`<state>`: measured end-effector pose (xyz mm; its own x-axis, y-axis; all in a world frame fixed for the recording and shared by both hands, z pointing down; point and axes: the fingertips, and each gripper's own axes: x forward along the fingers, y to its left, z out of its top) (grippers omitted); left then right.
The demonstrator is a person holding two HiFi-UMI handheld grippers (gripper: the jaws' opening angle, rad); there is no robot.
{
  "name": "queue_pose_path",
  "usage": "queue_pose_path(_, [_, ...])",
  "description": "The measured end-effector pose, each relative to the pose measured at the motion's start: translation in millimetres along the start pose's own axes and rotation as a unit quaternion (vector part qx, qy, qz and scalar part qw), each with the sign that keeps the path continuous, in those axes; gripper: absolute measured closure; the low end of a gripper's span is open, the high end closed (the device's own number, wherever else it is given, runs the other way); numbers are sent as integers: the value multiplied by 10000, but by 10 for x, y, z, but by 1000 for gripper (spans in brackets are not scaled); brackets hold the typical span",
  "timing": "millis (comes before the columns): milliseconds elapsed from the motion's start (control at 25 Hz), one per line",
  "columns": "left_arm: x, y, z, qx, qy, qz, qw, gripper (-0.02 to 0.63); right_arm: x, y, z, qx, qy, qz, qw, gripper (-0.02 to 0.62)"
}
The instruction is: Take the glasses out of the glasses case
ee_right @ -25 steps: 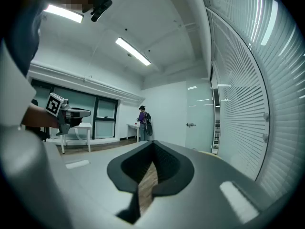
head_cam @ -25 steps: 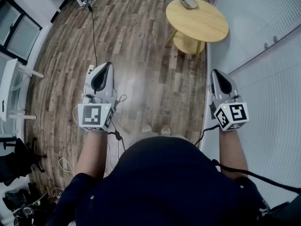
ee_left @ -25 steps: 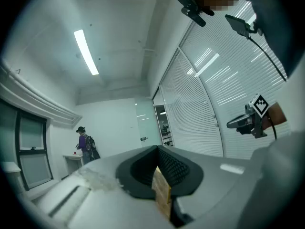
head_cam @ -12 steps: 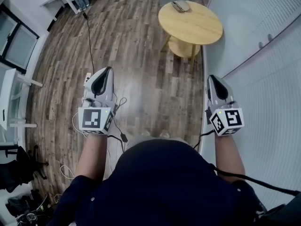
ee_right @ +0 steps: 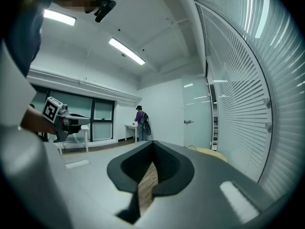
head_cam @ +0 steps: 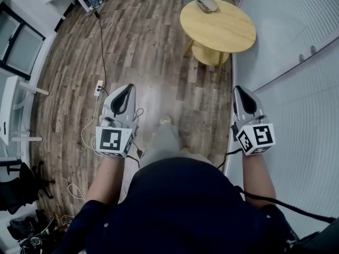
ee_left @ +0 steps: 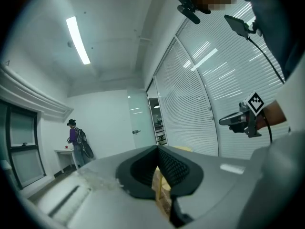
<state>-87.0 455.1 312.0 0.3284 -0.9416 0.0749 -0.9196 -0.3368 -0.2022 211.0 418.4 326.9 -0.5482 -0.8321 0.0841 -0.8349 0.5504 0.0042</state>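
Two grippers are held out level in front of the person, one in each hand, well apart, over bare wooden floor (head_cam: 159, 52). The left gripper (head_cam: 127, 88) has its two jaws closed together at the tips, and its own view (ee_left: 157, 150) shows only a slit of floor behind them and nothing caught between. The right gripper (head_cam: 239, 90) is the same: both jaws are pressed together and empty (ee_right: 152, 144).

There is one round wooden table (head_cam: 228, 30) ahead, close by the glass wall with blinds (head_cam: 296, 41), and it has a single lower shelf (head_cam: 209, 54). One glasses case (head_cam: 207, 4), grey, lies on the tabletop at its far edge, well apart from both grippers. It is too small to tell whether it is open, and no glasses show.

One white power strip (head_cam: 98, 88) lies on the floor just beyond the left gripper, with a black cable (head_cam: 103, 36) running from it to the far end of the room. One foot (head_cam: 166, 120) of the person shows between the two grippers.

One other person (ee_right: 140, 119), wearing a backpack, stands at a white desk (ee_right: 131, 128) by the far wall
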Motion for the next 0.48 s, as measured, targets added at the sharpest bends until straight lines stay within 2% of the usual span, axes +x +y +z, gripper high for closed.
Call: queue_pose_path(480, [1439, 853, 156, -70, -370, -329, 9988, 600, 1244, -431, 197, -46, 116, -275, 9995, 586])
